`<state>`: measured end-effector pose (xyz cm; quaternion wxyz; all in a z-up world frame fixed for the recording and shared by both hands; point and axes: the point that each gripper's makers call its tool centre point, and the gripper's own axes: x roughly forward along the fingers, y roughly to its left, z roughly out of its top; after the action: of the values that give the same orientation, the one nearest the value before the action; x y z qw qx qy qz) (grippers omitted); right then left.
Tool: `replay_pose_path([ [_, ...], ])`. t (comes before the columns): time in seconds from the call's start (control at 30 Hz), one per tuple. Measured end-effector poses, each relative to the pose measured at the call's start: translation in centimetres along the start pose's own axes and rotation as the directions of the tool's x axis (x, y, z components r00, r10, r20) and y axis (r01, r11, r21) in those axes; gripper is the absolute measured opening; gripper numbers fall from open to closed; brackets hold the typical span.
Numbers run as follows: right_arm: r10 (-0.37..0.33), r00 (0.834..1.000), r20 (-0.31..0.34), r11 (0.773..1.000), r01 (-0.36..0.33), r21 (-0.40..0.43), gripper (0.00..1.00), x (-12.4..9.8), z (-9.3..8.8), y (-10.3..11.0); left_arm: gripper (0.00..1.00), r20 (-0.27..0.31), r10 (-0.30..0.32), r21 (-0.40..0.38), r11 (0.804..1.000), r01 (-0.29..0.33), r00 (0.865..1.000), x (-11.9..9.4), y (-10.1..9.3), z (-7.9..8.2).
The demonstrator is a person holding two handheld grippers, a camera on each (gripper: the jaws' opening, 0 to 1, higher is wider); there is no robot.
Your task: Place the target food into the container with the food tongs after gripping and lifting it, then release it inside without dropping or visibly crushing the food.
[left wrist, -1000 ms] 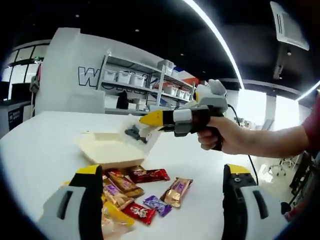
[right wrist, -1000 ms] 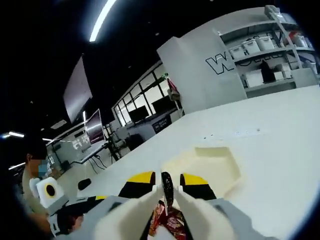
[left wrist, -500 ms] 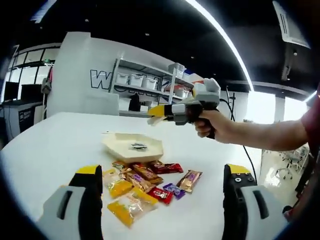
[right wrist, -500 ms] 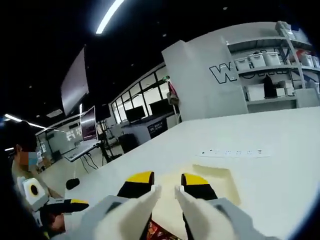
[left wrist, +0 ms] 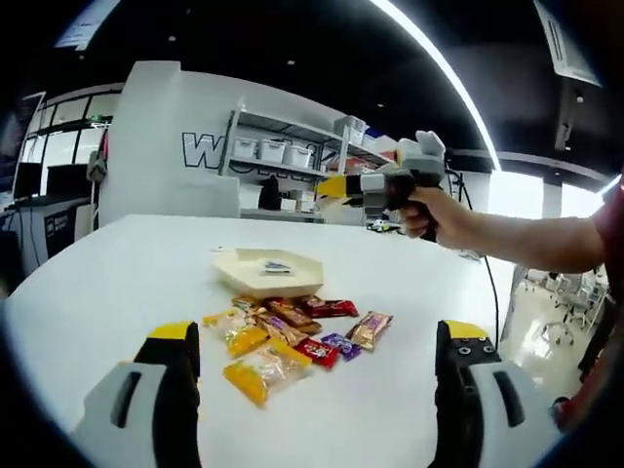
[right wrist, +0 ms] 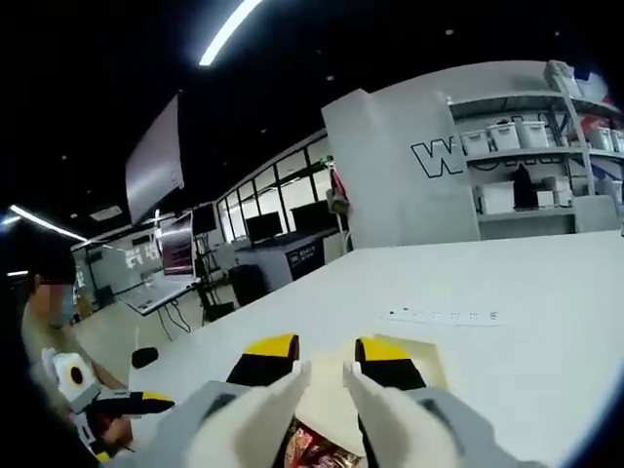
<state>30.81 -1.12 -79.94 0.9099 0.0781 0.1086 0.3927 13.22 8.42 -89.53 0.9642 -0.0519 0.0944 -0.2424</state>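
I count roughly nine wrapped snacks (left wrist: 283, 341) heaped mid-surface (left wrist: 117, 283), and one container (left wrist: 268, 270) just beyond them holding a single dark snack (left wrist: 277, 266). My right gripper (left wrist: 336, 185) hangs above the container's far edge, released and empty. My left gripper (left wrist: 317, 390) stands wide apart near the surface's near edge, short of the heap.

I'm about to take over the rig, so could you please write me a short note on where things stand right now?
Right gripper: open, empty, held above the table beyond the tray.
Left gripper: open, empty, low near the table edge.
Tray: one dark wrapped candy lies inside.
Pile of wrapped snacks: on the table in front of the tray.
Done: one piece in the tray.
Left: presumably the pile, one piece at a time.
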Motion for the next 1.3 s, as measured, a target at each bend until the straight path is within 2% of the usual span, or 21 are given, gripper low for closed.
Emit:
replay_pose_path([
  [0.17, 0.001, 1.000, 0.001, 1.000, -0.001, -0.029, 0.18, -1.4, 0.3, 0.8, 0.99, 0.013, 0.015, 0.030, 0.999, -0.015, 1.000, -0.7, -0.2, 0.2],
  [0.23, 0.029, 1.000, -0.004, 0.999, -0.029, -0.025, 0.18, -2.4, 0.0, 1.5, 0.99, 0.002, 0.036, 0.055, 0.998, -0.036, 0.999, -1.3, -0.1, -0.1],
  [0.27, 0.051, 0.999, -0.017, 0.998, -0.051, -0.040, 0.18, -3.1, -0.6, 2.2, 0.99, 0.003, 0.034, 0.053, 0.998, -0.034, 0.999, -1.6, -0.2, -0.2],
  [0.3, 0.082, 0.994, -0.067, 0.995, -0.085, -0.043, 0.18, -3.4, -1.8, 2.7, 0.99, 0.002, 0.032, 0.053, 0.998, -0.032, 0.999, -2.0, -0.3, -0.3],
  [0.4, 0.099, 0.982, -0.161, 0.988, -0.116, -0.100, 0.19, -4.5, -4.7, 3.2, 0.98, -0.003, 0.040, 0.067, 0.997, -0.039, 0.999, -2.7, -0.3, -0.7],
  [0.43, 0.087, 0.967, -0.238, 0.989, -0.113, -0.097, 0.19, -5.2, -6.7, 3.1, 0.98, -0.004, 0.044, 0.073, 0.996, -0.043, 0.999, -2.9, -0.2, -0.9],
  [0.47, 0.084, 0.959, -0.269, 0.982, -0.126, -0.142, 0.19, -5.7, -8.0, 3.3, 0.98, -0.009, 0.053, 0.074, 0.996, -0.052, 0.999, -2.9, 0.1, -1.3],
  [0.5, 0.087, 0.953, -0.289, 0.979, -0.136, -0.152, 0.19, -6.0, -8.6, 3.4, 0.98, -0.015, 0.058, 0.072, 0.996, -0.057, 0.998, -3.0, 0.2, -1.5],
  [0.53, 0.084, 0.936, -0.343, 0.972, -0.153, -0.179, 0.19, -6.6, -10.0, 3.4, 0.98, -0.025, 0.065, 0.065, 0.996, -0.064, 0.998, -3.1, 0.4, -1.9],
  [0.63, 0.080, 0.914, -0.399, 0.970, -0.164, -0.181, 0.19, -7.8, -11.7, 3.8, 0.98, -0.015, 0.051, 0.052, 0.997, -0.050, 0.999, -3.1, 0.0, -1.9],
  [0.67, 0.075, 0.894, -0.442, 0.971, -0.167, -0.172, 0.19, -8.5, -12.6, 3.9, 0.98, -0.016, 0.042, 0.058, 0.997, -0.042, 0.999, -3.1, -0.2, -1.9],
  [0.73, 0.066, 0.873, -0.484, 0.971, -0.168, -0.171, 0.19, -9.3, -13.7, 3.8, 0.98, -0.021, 0.037, 0.072, 0.997, -0.035, 0.999, -3.1, -0.4, -2.0],
  [0.83, 0.022, 0.828, -0.560, 0.966, -0.162, -0.202, 0.19, -10.9, -16.0, 3.2, 0.98, -0.025, 0.032, 0.077, 0.997, -0.030, 0.999, -2.9, -0.3, -2.1],
  [0.87, 0.014, 0.832, -0.554, 0.966, -0.155, -0.208, 0.19, -11.0, -16.2, 3.0, 0.98, -0.025, 0.032, 0.073, 0.997, -0.030, 0.999, -2.8, -0.2, -2.1],
  [1.0, -0.018, 0.812, -0.583, 0.969, -0.130, -0.210, 0.20, -12.1, -17.5, 2.2, 0.98, -0.002, 0.022, 0.054, 0.998, -0.022, 1.000, -2.3, -0.2, -1.7],
  [1.1, -0.014, 0.784, -0.620, 0.982, -0.106, -0.157, 0.20, -12.5, -18.6, 2.2, 0.97, 0.018, 0.018, 0.061, 0.998, -0.019, 1.000, -2.1, -0.4, -1.5],
  [1.17, -0.028, 0.782, -0.623, 0.980, -0.102, -0.173, 0.20, -12.4, -19.0, 2.1, 0.97, 0.016, 0.010, 0.053, 0.999, -0.011, 1.000, -1.9, -0.7, -1.8],
  [1.2, -0.038, 0.772, -0.635, 0.979, -0.100, -0.180, 0.20, -12.4, -19.4, 2.0, 0.98, 0.014, 0.003, 0.049, 0.999, -0.004, 1.000, -1.9, -0.9, -2.0],
  [1.23, -0.049, 0.755, -0.654, 0.976, -0.104, -0.193, 0.19, -12.5, -19.9, 1.9, 0.98, 0.010, -0.009, 0.045, 0.999, 0.008, 1.000, -1.8, -1.1, -2.3],
  [1.27, -0.055, 0.774, -0.631, 0.967, -0.115, -0.225, 0.20, -11.7, -19.2, 1.5, 0.98, -0.004, -0.015, 0.048, 0.999, 0.015, 1.000, -1.8, -1.3, -2.7],
  [1.3, -0.053, 0.766, -0.640, 0.973, -0.105, -0.206, 0.20, -11.8, -19.4, 1.6, 0.98, -0.009, -0.015, 0.051, 0.999, 0.015, 1.000, -1.8, -1.3, -2.8],
])
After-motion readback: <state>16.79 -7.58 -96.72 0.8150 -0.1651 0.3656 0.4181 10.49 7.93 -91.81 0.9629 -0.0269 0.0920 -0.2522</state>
